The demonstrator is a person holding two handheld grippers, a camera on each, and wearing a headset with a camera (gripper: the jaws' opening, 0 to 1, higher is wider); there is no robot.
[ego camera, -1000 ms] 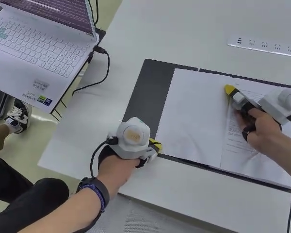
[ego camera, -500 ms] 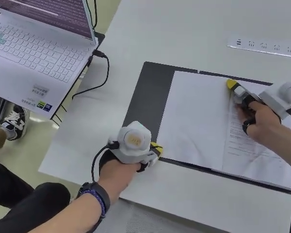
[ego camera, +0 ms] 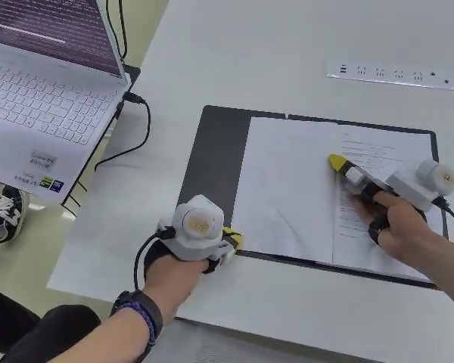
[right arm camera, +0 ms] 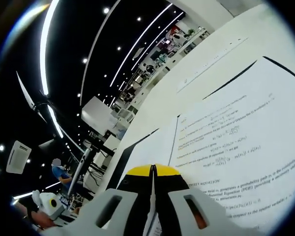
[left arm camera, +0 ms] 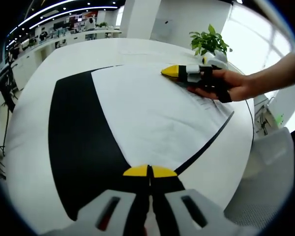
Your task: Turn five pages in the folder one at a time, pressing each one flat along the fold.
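Pressing the fold (ego camera: 335, 238), right tongs (ego camera: 337, 162) have slid down the folder (ego camera: 219, 151).

An open white laptop (ego camera: 38, 113) with a lit screen sits just off the left edge of the white table (ego camera: 272, 45). A black cable (ego camera: 132, 128) plugged into its side curves along that edge. A white power strip (ego camera: 386, 76) lies flat near the table's far side, a green potted plant (left arm camera: 209, 42) stands beyond the table, and a black-and-white sneaker (ego camera: 4, 208) rests on the floor left of it
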